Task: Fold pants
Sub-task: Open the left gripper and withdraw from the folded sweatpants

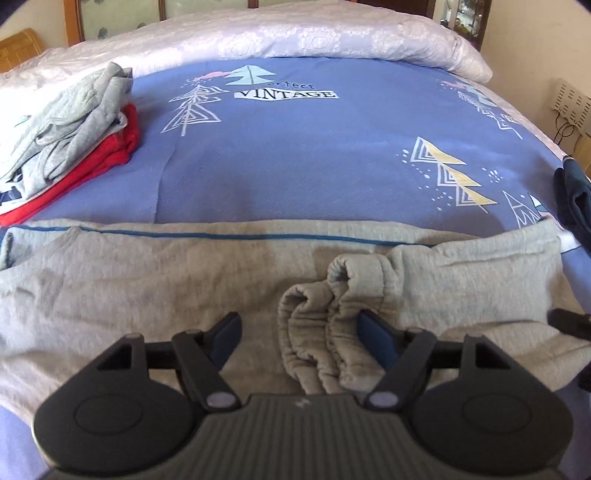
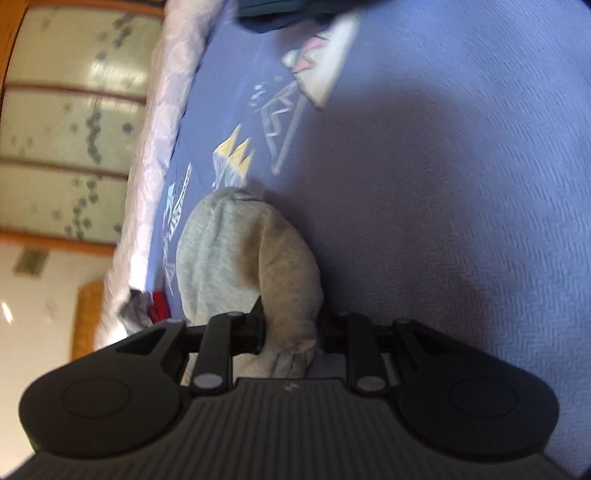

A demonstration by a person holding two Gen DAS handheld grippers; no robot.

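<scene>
Grey sweatpants (image 1: 129, 280) lie spread across the near part of the blue bedsheet (image 1: 314, 155). Their bunched elastic cuffs (image 1: 332, 325) rest between the fingers of my left gripper (image 1: 301, 328), which is open, with the cuffs against its right finger. In the right wrist view, my right gripper (image 2: 291, 328) is shut on a fold of the grey sweatpants (image 2: 240, 258) and holds it above the sheet (image 2: 443, 184). A tip of the right gripper shows at the right edge of the left wrist view (image 1: 569, 321).
A stack of folded clothes, grey on red (image 1: 74, 136), sits at the left of the bed. A dark garment (image 1: 574, 199) lies at the right edge; it also shows in the right wrist view (image 2: 288, 11). A white quilt (image 1: 295, 40) lies along the headboard.
</scene>
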